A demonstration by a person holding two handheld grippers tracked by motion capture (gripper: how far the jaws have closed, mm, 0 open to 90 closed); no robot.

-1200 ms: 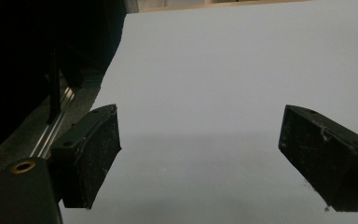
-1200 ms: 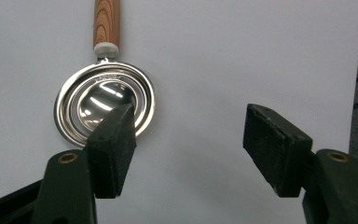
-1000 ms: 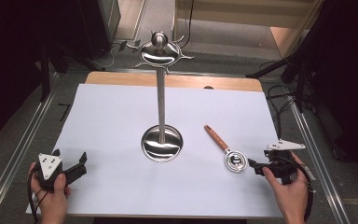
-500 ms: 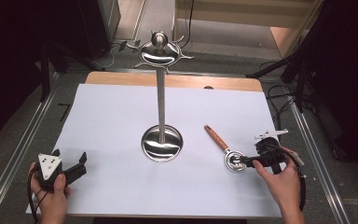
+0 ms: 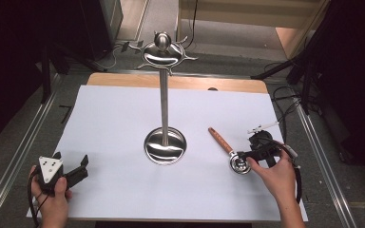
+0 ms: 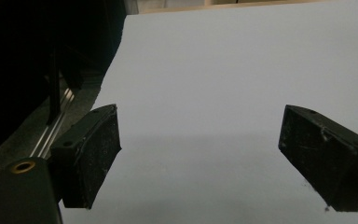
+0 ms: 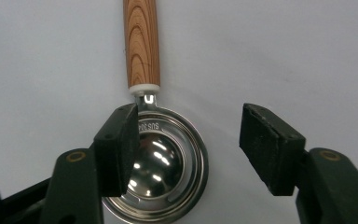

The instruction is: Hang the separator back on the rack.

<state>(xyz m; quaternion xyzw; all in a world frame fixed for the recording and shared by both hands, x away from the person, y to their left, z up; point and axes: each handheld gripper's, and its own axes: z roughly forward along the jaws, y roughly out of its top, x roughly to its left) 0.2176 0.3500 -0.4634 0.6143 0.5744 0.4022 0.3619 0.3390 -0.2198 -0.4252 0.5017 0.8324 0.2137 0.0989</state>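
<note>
White paper covers the table. At the left near corner, the left gripper rests low in the hand, its jaws wide open with nothing between them. In the middle stands a steel stand with a round base. To the right lies the scoop, wooden handle pointing away, bowl near the person. The right gripper is over the bowl, jaws open; one jaw covers the bowl's rim, the other stands beside it.
</note>
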